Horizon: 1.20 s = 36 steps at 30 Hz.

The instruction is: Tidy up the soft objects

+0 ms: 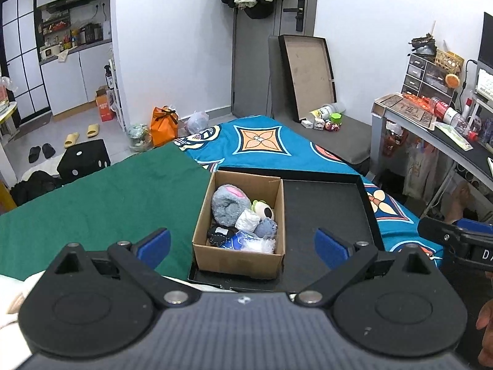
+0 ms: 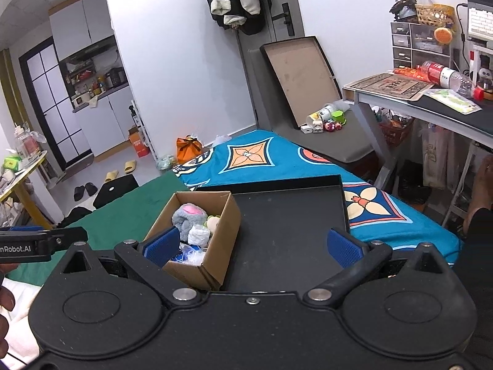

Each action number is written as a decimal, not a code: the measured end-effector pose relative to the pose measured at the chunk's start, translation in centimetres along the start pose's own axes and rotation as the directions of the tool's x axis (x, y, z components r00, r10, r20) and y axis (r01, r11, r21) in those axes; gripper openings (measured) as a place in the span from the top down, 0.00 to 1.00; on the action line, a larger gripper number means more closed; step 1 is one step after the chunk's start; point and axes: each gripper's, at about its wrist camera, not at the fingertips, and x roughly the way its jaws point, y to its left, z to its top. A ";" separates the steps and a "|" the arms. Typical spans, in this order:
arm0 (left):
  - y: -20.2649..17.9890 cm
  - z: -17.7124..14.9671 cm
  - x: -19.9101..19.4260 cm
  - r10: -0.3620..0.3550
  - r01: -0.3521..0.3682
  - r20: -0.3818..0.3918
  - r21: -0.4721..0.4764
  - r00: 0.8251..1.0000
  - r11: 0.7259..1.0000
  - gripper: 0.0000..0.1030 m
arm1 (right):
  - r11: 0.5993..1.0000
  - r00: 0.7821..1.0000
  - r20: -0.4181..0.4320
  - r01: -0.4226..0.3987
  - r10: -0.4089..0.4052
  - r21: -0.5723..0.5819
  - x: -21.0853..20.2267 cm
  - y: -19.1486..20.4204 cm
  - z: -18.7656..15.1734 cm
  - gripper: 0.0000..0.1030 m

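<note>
Both grippers, left gripper point(image 1: 242, 243) and right gripper point(image 2: 252, 245), fingers wide apart, holding nothing.

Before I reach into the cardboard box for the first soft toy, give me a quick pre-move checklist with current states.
1. Left gripper open, nothing held: ok.
2. Right gripper open, nothing held: ok.
3. Cardboard box upright inside the black tray, top open: ok.
4. Grey plush on top, reachable: ok.
5. Tray floor beside the box free for placing: ok.
6. Items beneath the plastic wrap identifiable: cannot tell.
</note>
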 end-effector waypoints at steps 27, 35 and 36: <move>-0.2 -2.8 -5.8 0.016 -0.019 0.061 0.039 0.998 0.999 0.04 | 0.999 0.999 -0.037 -0.008 0.006 -0.034 -4.5 2.5 -2.4 0.00; -0.1 -3.5 -6.3 0.031 -0.033 0.063 0.045 0.998 0.998 0.04 | 0.999 0.999 -0.043 -0.020 0.018 -0.038 -4.9 2.8 -2.9 0.00; -0.1 -3.6 -6.3 0.031 -0.034 0.063 0.045 0.998 0.998 0.04 | 0.999 0.999 -0.042 -0.021 0.019 -0.038 -4.9 2.8 -2.9 0.00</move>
